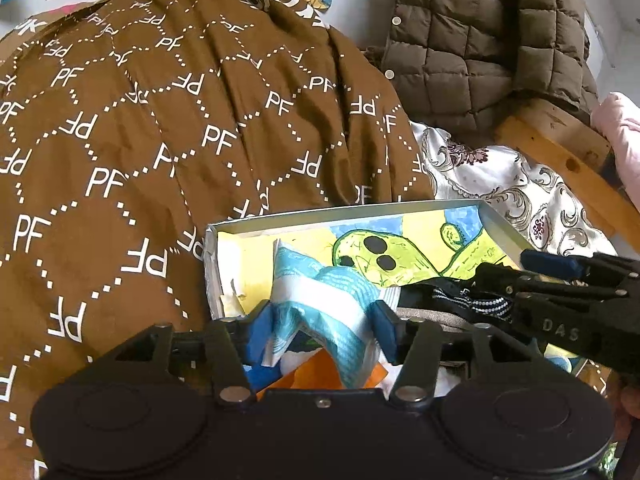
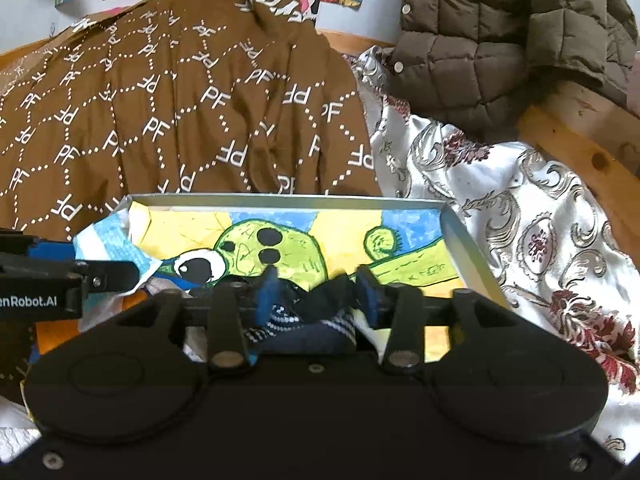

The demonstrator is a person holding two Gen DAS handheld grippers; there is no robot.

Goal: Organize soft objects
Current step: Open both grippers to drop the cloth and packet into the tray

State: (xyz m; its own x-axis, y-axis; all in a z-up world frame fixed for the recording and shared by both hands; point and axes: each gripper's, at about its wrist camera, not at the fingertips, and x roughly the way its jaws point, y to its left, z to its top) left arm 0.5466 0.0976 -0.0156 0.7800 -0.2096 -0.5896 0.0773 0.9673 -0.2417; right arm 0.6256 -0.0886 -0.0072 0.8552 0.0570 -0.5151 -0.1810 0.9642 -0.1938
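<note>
Two claws are working over one shallow box. On the far left I see the brown cloth [image 1: 168,128] printed with white "PF" letters, heaped behind and beside the box. My left claw [image 1: 322,330] is closed on a blue and white striped sock [image 1: 320,300]; its blue pads [image 1: 256,330] press the fabric from both sides, over the near left part of the box. The box [image 1: 344,213] has thin grey walls and a drawing of a green cactus [image 2: 288,248] lies on its bottom. To the right, my right claw [image 2: 316,296] is shut on a dark navy sock [image 2: 320,326] with a dotted white band, over the near middle of the box. Right of the box lies a white satin cloth [image 2: 540,216] with grey and dark red ornaments. Above it, an olive quilted jacket [image 2: 500,40] rests on a wooden frame [image 2: 580,148].
</note>
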